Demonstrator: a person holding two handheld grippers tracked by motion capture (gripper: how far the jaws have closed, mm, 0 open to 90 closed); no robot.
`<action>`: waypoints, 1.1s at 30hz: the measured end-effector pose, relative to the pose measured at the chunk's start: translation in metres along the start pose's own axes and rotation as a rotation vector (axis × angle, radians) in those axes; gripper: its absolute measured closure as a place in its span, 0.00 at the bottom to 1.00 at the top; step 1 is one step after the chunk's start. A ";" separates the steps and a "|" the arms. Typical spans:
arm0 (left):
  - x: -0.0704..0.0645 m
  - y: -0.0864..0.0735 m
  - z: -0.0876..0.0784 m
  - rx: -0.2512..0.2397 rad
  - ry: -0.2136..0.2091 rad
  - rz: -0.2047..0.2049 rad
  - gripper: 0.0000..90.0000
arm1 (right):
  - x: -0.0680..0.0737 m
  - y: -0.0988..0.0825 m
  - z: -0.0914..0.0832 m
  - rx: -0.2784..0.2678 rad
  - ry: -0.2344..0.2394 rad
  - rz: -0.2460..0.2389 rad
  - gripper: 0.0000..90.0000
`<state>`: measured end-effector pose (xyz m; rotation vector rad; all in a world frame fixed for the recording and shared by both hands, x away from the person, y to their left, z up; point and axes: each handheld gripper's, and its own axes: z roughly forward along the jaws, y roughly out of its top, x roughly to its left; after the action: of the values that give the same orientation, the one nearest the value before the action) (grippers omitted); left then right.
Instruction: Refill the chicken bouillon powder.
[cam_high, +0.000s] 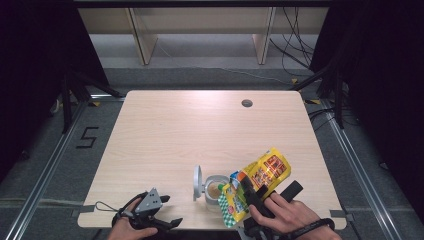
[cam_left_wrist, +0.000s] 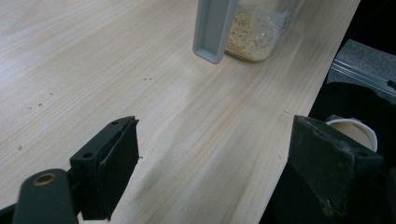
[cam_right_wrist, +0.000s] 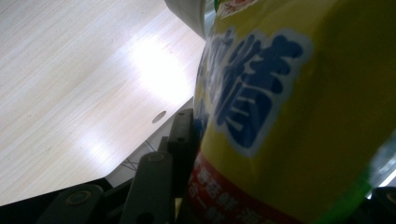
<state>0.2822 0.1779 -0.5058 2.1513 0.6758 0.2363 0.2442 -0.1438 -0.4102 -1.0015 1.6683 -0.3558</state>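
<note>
Right gripper (cam_high: 250, 192) clamped on a yellow snack bag (cam_high: 255, 182), black jaws pressing the pouch about mid-length; glossy printed film bulging past the jaw in the right gripper view (cam_right_wrist: 280, 116), blue characters on yellow, a red band lower down. Bag held tilted, long axis running from upper right down to lower left in the high view, lower end with its green-and-white edge dipping toward the open jar (cam_high: 216, 192) and touching or nearly touching its rim, which of the two not clear. Pouring into that jar probably the step in hand, so the relation that matters: jar mouth just to the left of and below the bag's lowered end, right hand (cam_high: 285, 212) much the nearer.

Jar clear and rigid, light crumbly grain at the bottom (cam_left_wrist: 254, 30), grey hinged lid (cam_high: 198, 182) standing upright on its left side, seen edge-on as a grey slab in the left gripper view (cam_left_wrist: 214, 28).

Left gripper (cam_high: 157, 220) released, jaws wide apart with nothing between them, resting low at the near edge of the table (cam_high: 175, 130), apart from the jar on its left. Table pale wood grain, smooth, a few crumbs scattered (cam_left_wrist: 37, 105).
</note>
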 end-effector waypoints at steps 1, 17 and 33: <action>-0.001 0.000 0.000 -0.004 0.003 -0.005 0.17 | 0.001 0.000 0.000 0.001 0.001 0.002 0.75; 0.000 -0.001 0.001 -0.003 0.008 -0.037 0.17 | 0.000 -0.002 -0.004 0.000 0.011 -0.008 0.75; -0.002 -0.001 0.002 -0.023 0.009 -0.076 0.17 | -0.001 -0.005 -0.006 0.005 0.007 -0.013 0.76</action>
<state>0.2811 0.1764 -0.5077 2.0998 0.7550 0.2126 0.2406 -0.1477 -0.4043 -1.0093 1.6670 -0.3719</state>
